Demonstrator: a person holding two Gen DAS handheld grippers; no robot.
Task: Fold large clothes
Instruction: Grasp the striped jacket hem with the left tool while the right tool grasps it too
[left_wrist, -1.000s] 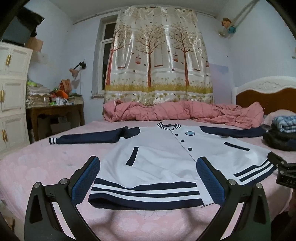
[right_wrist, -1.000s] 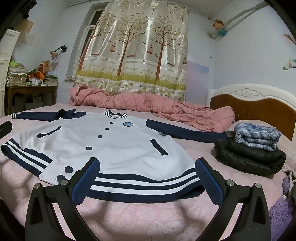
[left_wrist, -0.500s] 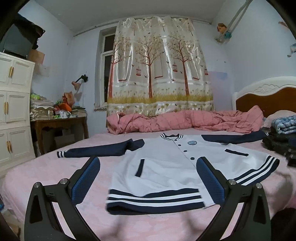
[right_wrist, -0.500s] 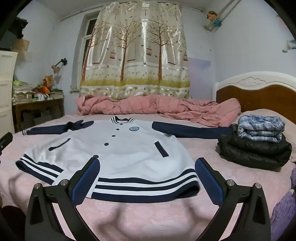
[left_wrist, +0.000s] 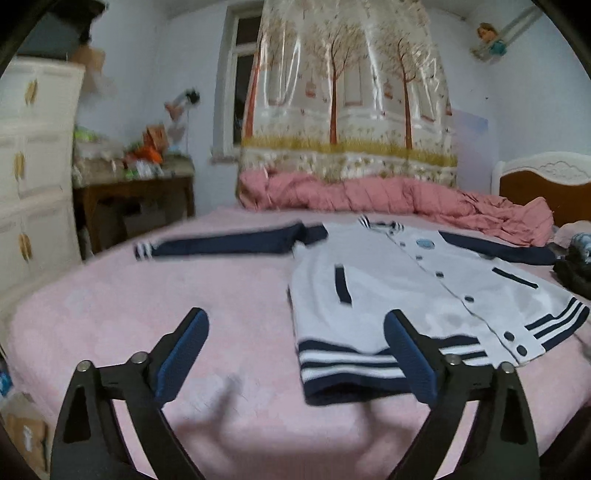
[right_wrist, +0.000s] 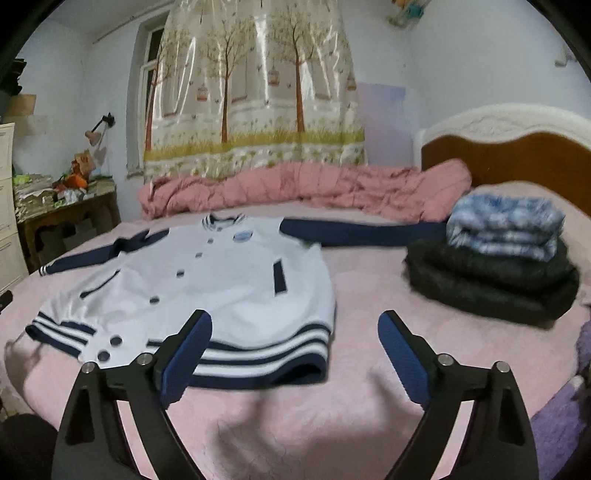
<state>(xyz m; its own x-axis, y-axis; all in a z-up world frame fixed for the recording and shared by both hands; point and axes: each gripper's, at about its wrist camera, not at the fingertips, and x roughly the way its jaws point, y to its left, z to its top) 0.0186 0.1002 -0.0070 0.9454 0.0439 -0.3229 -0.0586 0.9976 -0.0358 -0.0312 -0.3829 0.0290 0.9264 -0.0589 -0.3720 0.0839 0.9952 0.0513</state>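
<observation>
Jacket lies flat and face-up on the bed, collar toward the far edge, striped hem toward the near edge, both navy sleeves spread straight out to the sides. Nothing folded yet, so my read is this is the approach before the first fold.

Left tongs are apart and empty, jaws just narrowed a little with nothing between them. They sit over the near edge of the bed: right pad lines up with the hem's left part, left pad is over bare sheet.

Right tongs are also apart and empty, with the same slight narrowing. Left pad overlaps the hem's right part, right pad is over bare sheet. Can't tell whether either pad touches cloth; looks like hovering.

The two sets appear to be splitting outward, one per side of the garment.

Next move likely needs each set to reach a sleeve or shoulder, pinch a single layer, and bring it across the body without dragging the jacket.

Folded stack sits near the headboard-side edge, clear of the work.
</observation>
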